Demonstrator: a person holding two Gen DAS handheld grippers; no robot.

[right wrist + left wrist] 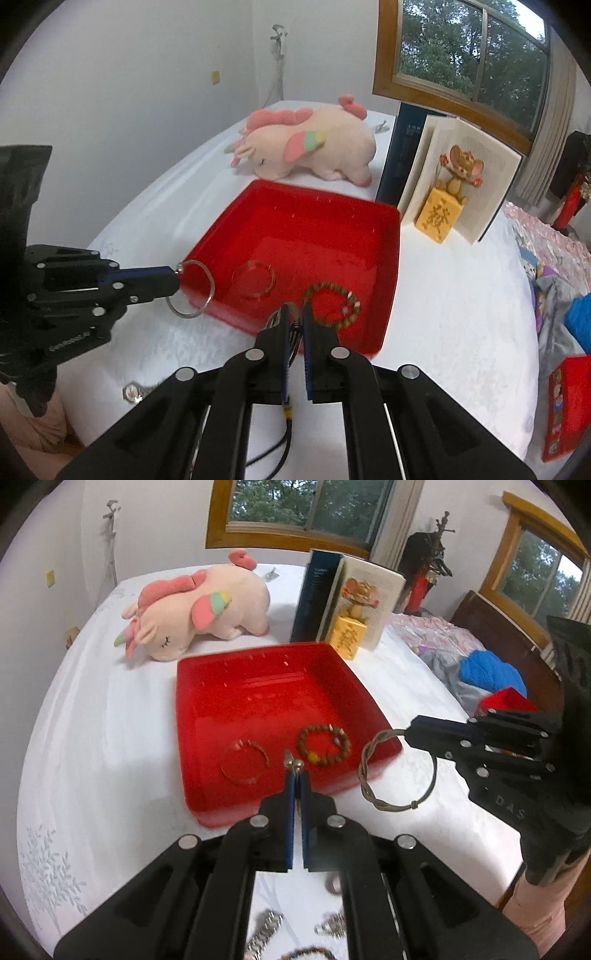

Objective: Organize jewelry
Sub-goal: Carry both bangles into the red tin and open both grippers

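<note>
Here, twisted bangle (397, 771) in right gripper (406, 734).

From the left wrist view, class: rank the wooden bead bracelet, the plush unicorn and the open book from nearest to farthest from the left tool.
1. Wooden bead bracelet: in the red tray, just right of the left tool.
2. Plush unicorn: behind the tray, left.
3. Open book: behind the tray, right; too close to the unicorn to call firmly.

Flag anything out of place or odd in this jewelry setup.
Nothing looks damaged or spilled. Two bracelets lie in the red tray, while a watch and other pieces remain loose on the white cloth outside it. Each gripper holds a bangle: left, right.
</note>
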